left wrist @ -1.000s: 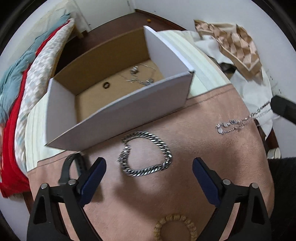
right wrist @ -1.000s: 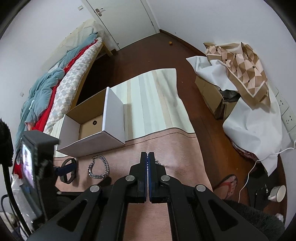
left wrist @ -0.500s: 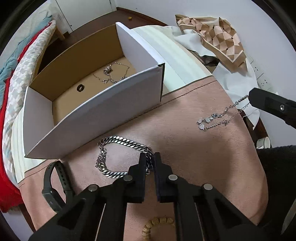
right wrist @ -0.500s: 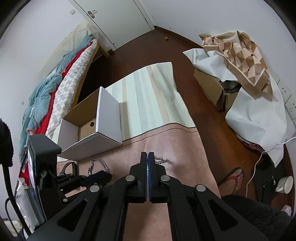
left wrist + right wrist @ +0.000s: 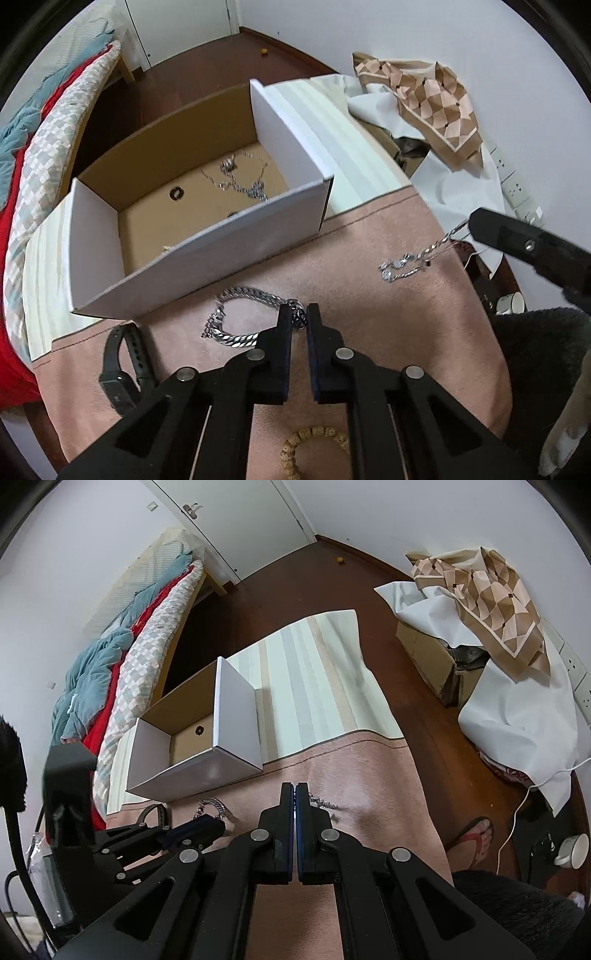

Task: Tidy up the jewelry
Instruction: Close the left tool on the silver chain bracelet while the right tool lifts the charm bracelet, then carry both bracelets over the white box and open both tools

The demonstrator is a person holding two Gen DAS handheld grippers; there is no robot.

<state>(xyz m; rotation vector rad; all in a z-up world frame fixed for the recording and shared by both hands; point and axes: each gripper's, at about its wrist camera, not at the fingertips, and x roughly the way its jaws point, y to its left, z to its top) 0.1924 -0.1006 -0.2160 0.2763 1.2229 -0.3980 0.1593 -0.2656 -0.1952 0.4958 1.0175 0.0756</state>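
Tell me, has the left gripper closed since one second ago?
Yes. The left gripper, open beside the thick chain bracelet then, is now shut on it, near the box.

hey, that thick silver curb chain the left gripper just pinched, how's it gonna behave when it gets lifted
The chain, pinched by the left gripper, will probably go floppy: its linked loop should sag and swing. The thick metal links suggest it is heavy for its size. Gripped at one spot only, it may slip.

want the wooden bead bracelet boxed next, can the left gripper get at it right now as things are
Probably not right away. The left gripper is shut on the chunky silver chain, so it is occupied. The bead bracelet lies bare on the pink cloth just under it, with nothing over it.
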